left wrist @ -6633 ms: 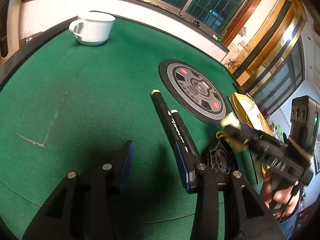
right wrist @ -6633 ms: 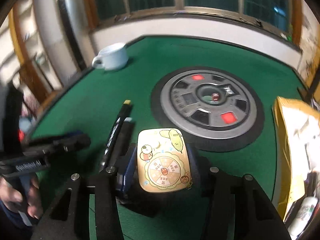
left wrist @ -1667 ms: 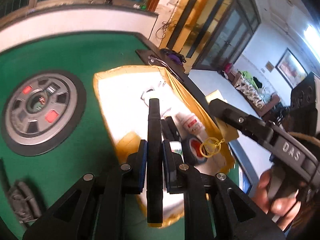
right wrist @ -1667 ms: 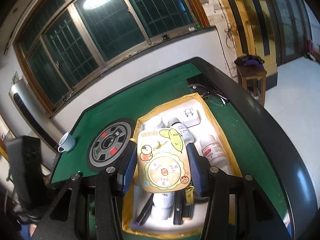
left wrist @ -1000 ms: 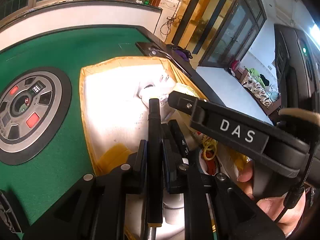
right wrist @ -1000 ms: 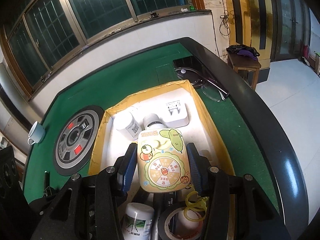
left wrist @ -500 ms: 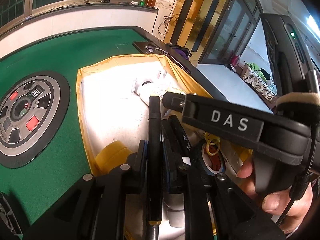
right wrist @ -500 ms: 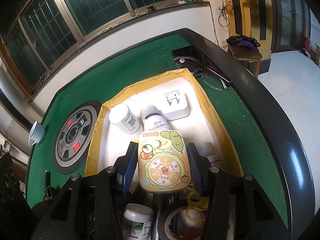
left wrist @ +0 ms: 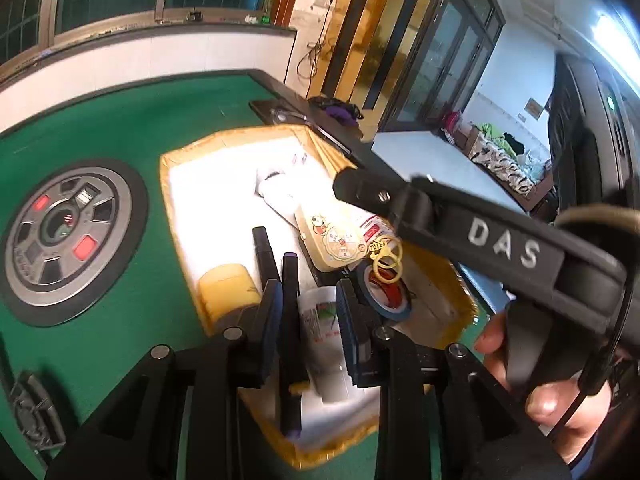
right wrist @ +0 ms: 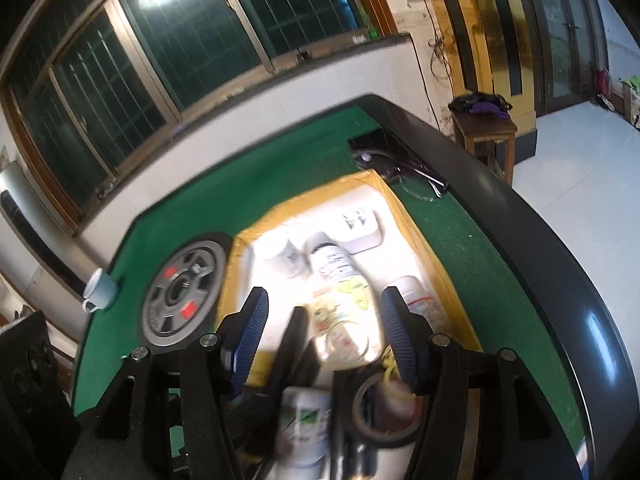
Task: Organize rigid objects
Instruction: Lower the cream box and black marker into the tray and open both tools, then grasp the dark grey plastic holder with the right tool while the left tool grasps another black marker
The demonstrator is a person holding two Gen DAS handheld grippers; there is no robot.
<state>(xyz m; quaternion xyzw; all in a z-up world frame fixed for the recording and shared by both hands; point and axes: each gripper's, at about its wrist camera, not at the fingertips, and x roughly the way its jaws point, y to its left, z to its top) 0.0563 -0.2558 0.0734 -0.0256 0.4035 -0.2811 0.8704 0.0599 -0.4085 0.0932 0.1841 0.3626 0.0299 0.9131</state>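
my left gripper (left wrist: 308,312): jaws opening, a small gap between the blue pads. the black marker (left wrist: 289,320) lies in that gap, close against the left pad; whether the pad still touches it i cannot tell, and the right pad stands clear of it. the marker points toward 12 o'clock, its near end low in the yellow box (left wrist: 180,216). a second black marker (left wrist: 264,252) lies just beside it at 11 o'clock. past the right pad, a white bottle with a green label (left wrist: 320,320) lies in the box.

my right gripper (right wrist: 324,340): jaws opening, spread wide, pads well apart. the cream sticker-covered case (left wrist: 336,240) sits between them in the right wrist view, blurred, with neither pad pressing it. in the left wrist view it rests in the box, tilted against a white bottle with a red label (left wrist: 372,226), with yellow rings (left wrist: 386,256) just beside it at 4 o'clock.

also in the box: a roll of tape (left wrist: 384,292) near the rings, a yellow cylinder (left wrist: 228,288) at the left wall, a white jar (right wrist: 282,256) and a white adapter (right wrist: 360,228) toward the far end.

the box stands on the green counter (left wrist: 120,120). a grey disc with red patches (left wrist: 64,236) lies on the counter at 9 o'clock from the box. a pale cup (right wrist: 100,288) stands beyond the disc, near the counter's edge. a hand (left wrist: 552,392) grips the right gripper's handle.
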